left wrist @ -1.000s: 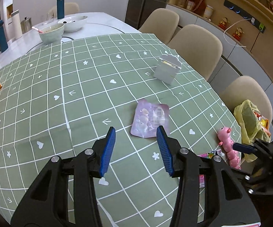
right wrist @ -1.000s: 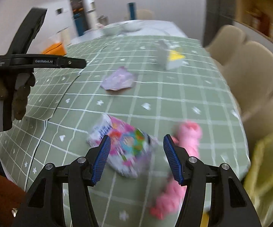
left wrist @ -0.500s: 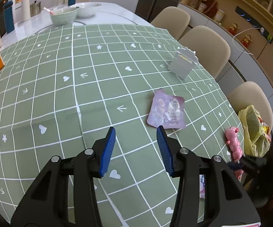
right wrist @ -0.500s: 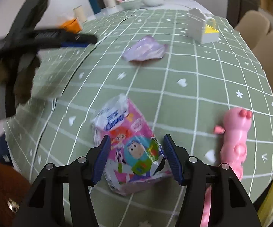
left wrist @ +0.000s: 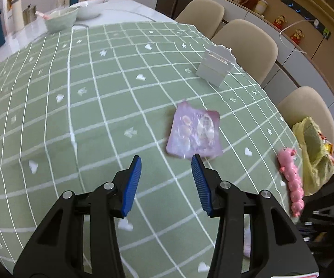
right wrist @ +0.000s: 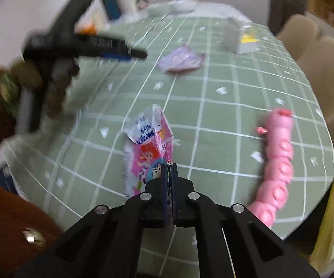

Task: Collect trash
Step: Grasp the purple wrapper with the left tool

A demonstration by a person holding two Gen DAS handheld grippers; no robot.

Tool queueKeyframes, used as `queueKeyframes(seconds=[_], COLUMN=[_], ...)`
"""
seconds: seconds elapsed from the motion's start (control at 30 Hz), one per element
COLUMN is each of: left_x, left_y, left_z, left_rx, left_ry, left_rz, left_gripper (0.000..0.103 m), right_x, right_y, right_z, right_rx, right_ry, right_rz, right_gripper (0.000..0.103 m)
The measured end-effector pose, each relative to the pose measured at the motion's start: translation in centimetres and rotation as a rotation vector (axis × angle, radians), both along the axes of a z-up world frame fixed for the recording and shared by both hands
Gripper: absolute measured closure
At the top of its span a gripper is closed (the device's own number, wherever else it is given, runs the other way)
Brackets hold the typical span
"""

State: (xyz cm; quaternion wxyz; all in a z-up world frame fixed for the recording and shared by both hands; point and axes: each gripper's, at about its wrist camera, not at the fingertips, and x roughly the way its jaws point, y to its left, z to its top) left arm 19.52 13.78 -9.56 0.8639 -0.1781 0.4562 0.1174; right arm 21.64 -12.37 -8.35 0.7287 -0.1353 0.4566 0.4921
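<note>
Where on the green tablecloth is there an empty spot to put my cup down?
The widest bare stretch lies between the bowls and the purple wrapper. It is crowded along the chair-side edge: white holder, pink toy, yellow bag.

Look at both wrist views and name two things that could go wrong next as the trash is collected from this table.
1. The right gripper has just closed on one end of the pink cartoon wrapper; that thin film could slip out when lifted.
2. The left gripper is open short of the purple wrapper, which lies flat on the green tablecloth; the jaws might pinch cloth instead.
</note>
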Motion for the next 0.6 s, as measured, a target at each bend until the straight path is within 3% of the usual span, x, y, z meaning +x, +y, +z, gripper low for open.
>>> queueKeyframes(seconds=[0.2, 0.4, 0.53, 0.6], left_x=[4.2, 7.8, 9.0, 9.0], left_y=[0.3, 0.2, 0.0, -0.3], left_z=[-1.0, -2.0, -2.4, -2.4], left_rx=[0.025, 0.038, 0.005, -0.010], left_ry=[0.017, 0.018, 0.040, 0.042], left_rz=[-0.024, -0.101, -0.173, -0.178], left_gripper=[0.060, 0.061, 0.081, 0.085], right_x=[0.9, 0.8, 0.7, 0.7], right_y=[-5.1, -7.8, -8.1, -8.4], right_z=[1.6, 1.0, 0.8, 0.8], right_rx=[0.102, 0.095, 0.106, 0.107], right_ry=[-0.001, 0.026, 0.024, 0.023], right_rz=[-0.247, -0.341, -0.373, -0.385], right_gripper=[0.098, 0.098, 0.098, 0.098])
